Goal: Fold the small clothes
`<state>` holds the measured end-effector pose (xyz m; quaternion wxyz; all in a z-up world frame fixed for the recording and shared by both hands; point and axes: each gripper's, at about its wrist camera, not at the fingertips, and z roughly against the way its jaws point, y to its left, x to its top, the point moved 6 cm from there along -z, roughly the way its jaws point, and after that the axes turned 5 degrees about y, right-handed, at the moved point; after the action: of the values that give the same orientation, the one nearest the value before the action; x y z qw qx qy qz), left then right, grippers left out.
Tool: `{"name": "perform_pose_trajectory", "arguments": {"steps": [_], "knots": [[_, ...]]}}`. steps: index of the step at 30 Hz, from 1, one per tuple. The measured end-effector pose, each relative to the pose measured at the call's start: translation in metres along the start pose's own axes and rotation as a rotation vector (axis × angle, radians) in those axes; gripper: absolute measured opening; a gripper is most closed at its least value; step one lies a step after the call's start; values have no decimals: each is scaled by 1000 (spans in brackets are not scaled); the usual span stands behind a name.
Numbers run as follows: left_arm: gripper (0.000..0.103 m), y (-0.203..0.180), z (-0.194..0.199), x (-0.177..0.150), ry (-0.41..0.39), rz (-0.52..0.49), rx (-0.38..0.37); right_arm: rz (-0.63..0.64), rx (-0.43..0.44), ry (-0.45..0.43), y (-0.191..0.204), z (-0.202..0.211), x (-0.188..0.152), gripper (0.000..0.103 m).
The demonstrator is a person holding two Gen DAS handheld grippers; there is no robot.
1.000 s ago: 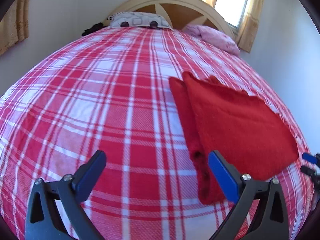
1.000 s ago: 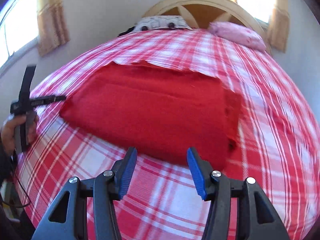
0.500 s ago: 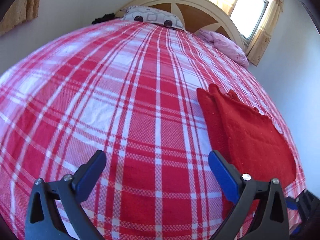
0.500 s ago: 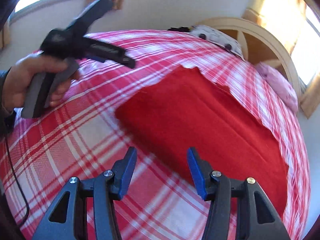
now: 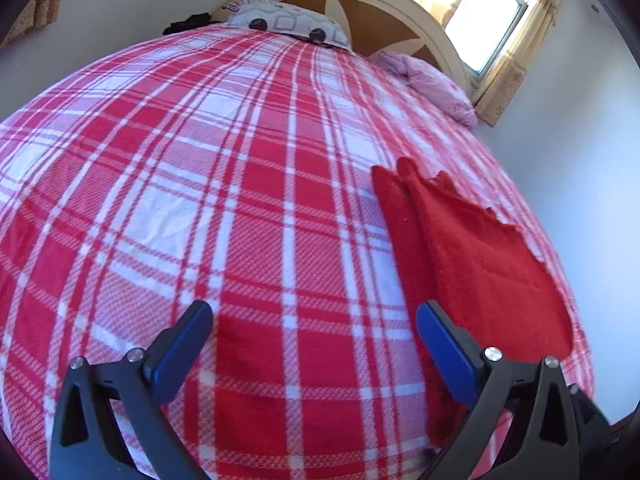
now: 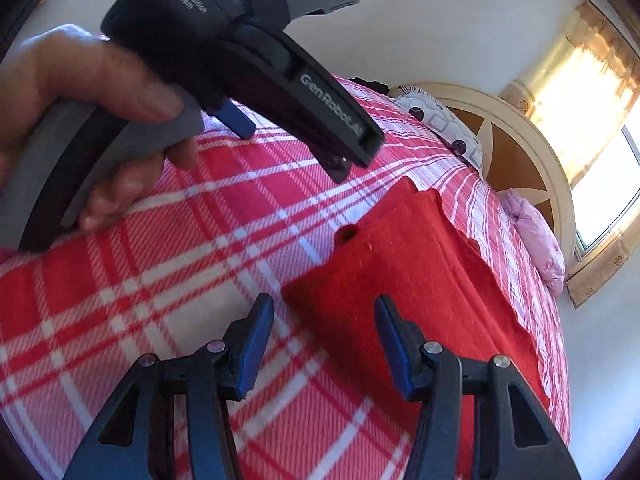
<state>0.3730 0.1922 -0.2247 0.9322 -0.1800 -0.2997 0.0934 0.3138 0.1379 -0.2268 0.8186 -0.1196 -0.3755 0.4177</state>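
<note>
Red cloth lies folded flat on the bed, on the red-and-white plaid cover, toward the right side of the mattress. One long edge shows a second layer peeking out beside the top layer; far edge is uneven and slightly ragged.

Left tool hangs over bare plaid, fingers spread wide, nothing between them. Its right finger sits just beside the cloth's near left edge; cannot tell if it touches.

Right tool also spread wide, empty, pointed at the near corner of the cloth, which sits between and just ahead of its fingertips. Not gripping it.

In the right wrist view the left hand wraps the grey handle of the other tool, whose black body fills the upper left, above the bed.

At the head of the bed: patterned pillow, pink pillow, arched headboard. Window with curtains behind, bright sun.
</note>
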Motion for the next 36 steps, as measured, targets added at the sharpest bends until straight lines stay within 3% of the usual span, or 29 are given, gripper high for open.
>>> {"name": "perform_pose_trajectory", "arguments": {"steps": [2,3,4,5,8,11,16,20,22,24,27,36], "knots": [[103,-10,-2,9,-7,2,-62,-20,6,-1,-3,-1,0,53],[103,-14,-5,13,-5,-5,-77,-25,8,0,-3,-2,0,46],[103,-22,-9,17,0,-20,-97,-29,15,0,-2,-4,1,34],[103,-30,-14,23,5,-39,-116,-30,20,0,-2,-6,1,29],[103,-49,-37,40,63,-68,-150,-37,26,-3,-2,-7,0,28],[102,-56,-59,52,116,-77,-136,-53,35,-5,-2,-10,-1,27],[99,-60,-77,66,129,-98,-118,-53,34,-9,-2,-13,-1,25],[84,-65,-79,69,136,-101,-135,-52,29,-15,2,-11,-2,24],[65,-69,-81,69,152,-101,-172,-60,36,-17,2,-11,-2,24],[20,-73,-84,66,180,-108,-187,-66,42,-20,2,-11,-2,24],[16,-80,-78,67,162,-123,-168,-80,55,-33,-6,-10,-2,12],[16,-102,-51,84,123,-95,-218,-235,160,-138,-54,25,-1,9]]}}
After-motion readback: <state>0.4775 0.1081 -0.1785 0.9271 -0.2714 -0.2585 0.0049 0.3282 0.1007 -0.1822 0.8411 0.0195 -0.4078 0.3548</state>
